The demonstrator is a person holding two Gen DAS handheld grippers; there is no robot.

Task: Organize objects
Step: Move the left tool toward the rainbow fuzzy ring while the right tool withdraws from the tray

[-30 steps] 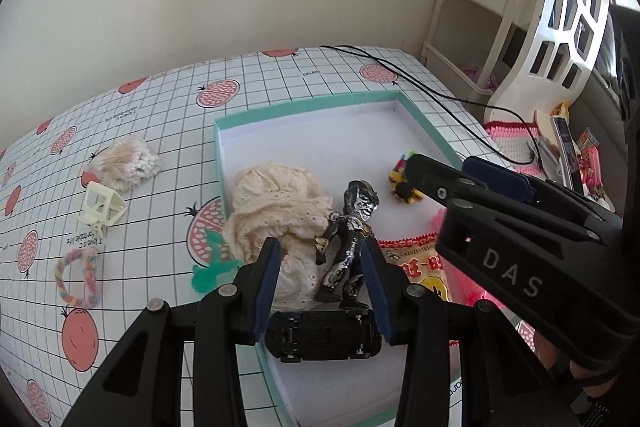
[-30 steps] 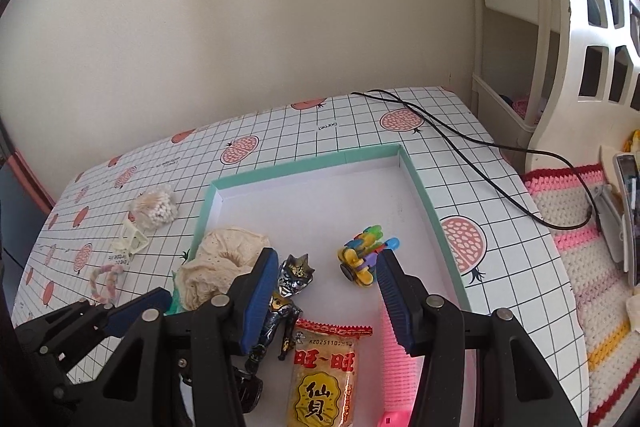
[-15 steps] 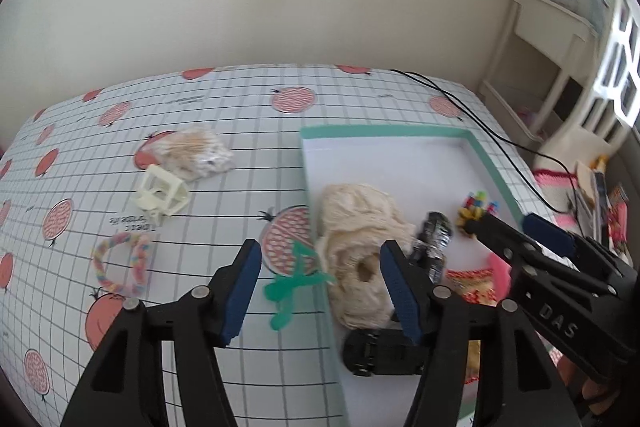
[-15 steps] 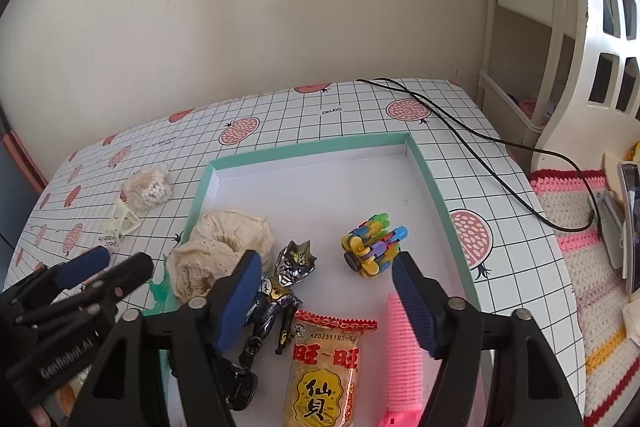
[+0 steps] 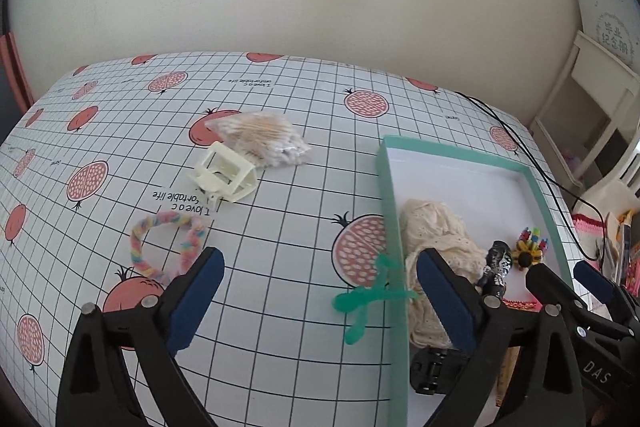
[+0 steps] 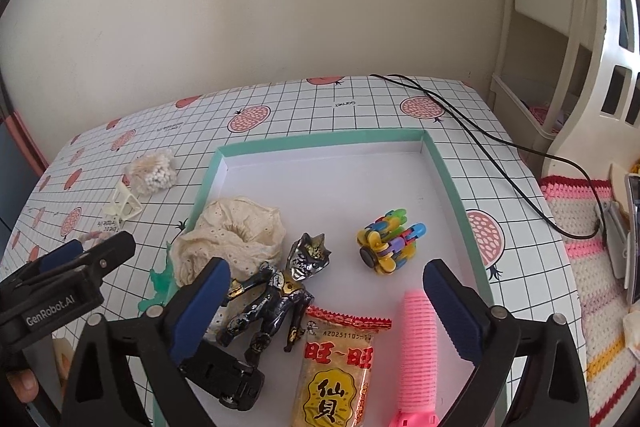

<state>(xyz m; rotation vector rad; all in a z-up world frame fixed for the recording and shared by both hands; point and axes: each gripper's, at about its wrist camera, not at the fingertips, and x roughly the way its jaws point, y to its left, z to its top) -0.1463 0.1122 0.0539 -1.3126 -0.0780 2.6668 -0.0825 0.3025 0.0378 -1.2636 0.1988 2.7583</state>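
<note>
Left gripper point(image 5: 316, 291) is spread wide and empty above the tablecloth point(image 5: 280, 187), left of the teal tray point(image 5: 390, 195); right gripper point(image 6: 326, 301) hangs equally wide and empty over the tray. Handle the loose items outside the tray largest first. Cotton-swab bag point(image 5: 262, 139): light, slippery film; pinch it across the bulk. Cream hair claw point(image 5: 224, 175): rigid, probably brittle; grip its flat sides lightly. Braided pastel ring point(image 5: 168, 247): soft; clamp one strand. Green rubbery figure point(image 5: 366, 301), touching the tray wall: floppy; take its middle.
</note>
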